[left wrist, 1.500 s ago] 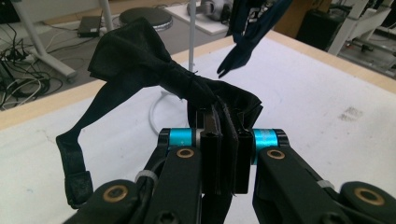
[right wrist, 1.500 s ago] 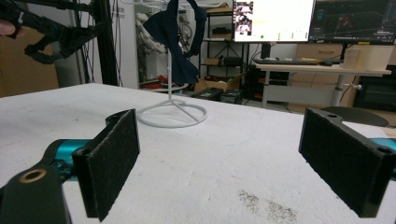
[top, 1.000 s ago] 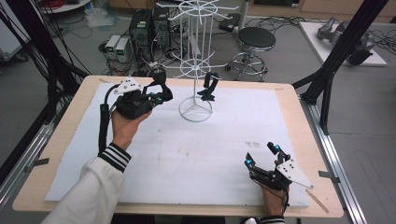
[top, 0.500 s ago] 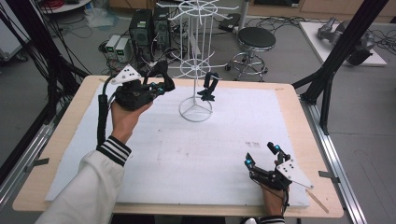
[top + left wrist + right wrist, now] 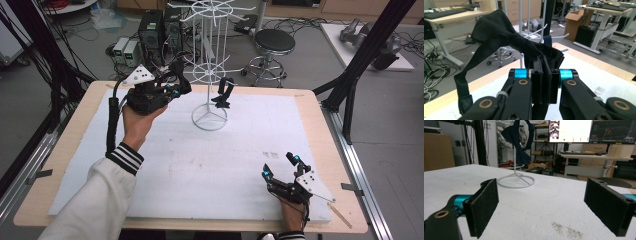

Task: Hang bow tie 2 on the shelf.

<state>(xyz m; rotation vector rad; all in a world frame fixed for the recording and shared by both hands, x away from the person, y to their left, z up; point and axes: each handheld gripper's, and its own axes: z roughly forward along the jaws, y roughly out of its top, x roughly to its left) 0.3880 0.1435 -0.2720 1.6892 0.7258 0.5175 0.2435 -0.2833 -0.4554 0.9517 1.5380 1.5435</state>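
My left gripper (image 5: 179,89) is held above the table's far left, just left of the white wire rack (image 5: 209,75). It is shut on a black fabric strap piece (image 5: 178,67). In the left gripper view the pads of that gripper (image 5: 545,83) pinch the cloth (image 5: 499,32), which drapes up and off to the left. A second dark cloth piece (image 5: 223,93) hangs from a low arm of the rack; it looks dark blue (image 5: 517,137) in the right gripper view. My right gripper (image 5: 279,166) rests on the white mat at the near right, open, with nothing between its pads (image 5: 485,207).
The rack's ring base (image 5: 210,119) stands on the white mat (image 5: 200,165), which covers most of the wooden table (image 5: 320,115). A black frame leg (image 5: 350,90) rises at the right edge. A stool (image 5: 274,42) and computer boxes (image 5: 150,30) stand behind the table.
My left hand has lifted the gripper and the black cloth higher and a little toward the rack. The right gripper has not moved.
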